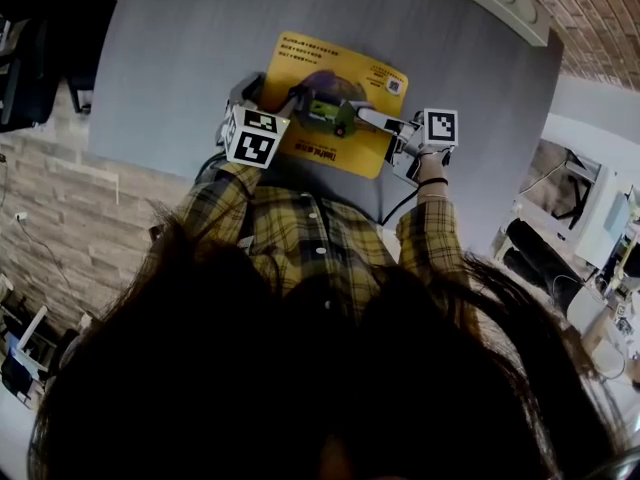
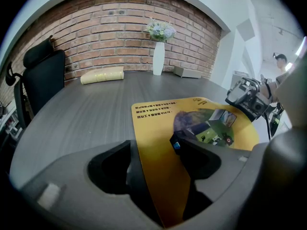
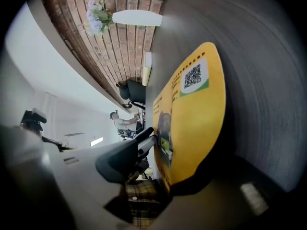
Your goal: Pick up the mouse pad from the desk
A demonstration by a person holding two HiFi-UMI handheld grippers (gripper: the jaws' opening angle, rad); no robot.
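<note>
The yellow mouse pad (image 1: pixel 330 68) lies on the grey desk (image 1: pixel 180 48) in front of me, its near edge raised. My left gripper (image 1: pixel 290 103) holds the pad's near left edge. In the left gripper view the pad (image 2: pixel 158 128) runs down between the two fingers of that gripper (image 2: pixel 151 147), which are shut on it. My right gripper (image 1: pixel 385 133) is at the pad's near right edge. In the right gripper view the pad (image 3: pixel 196 109) stands between the jaws of that gripper (image 3: pixel 187 152), lying against one, with a small gap to the other finger (image 3: pixel 124 159).
A white vase of flowers (image 2: pixel 159 56), a flat yellowish pack (image 2: pixel 102 74) and a grey box (image 2: pixel 187 72) stand along the desk's far edge by the brick wall. A black office chair (image 2: pixel 41 80) is at the left. A person (image 2: pixel 280 59) sits far off.
</note>
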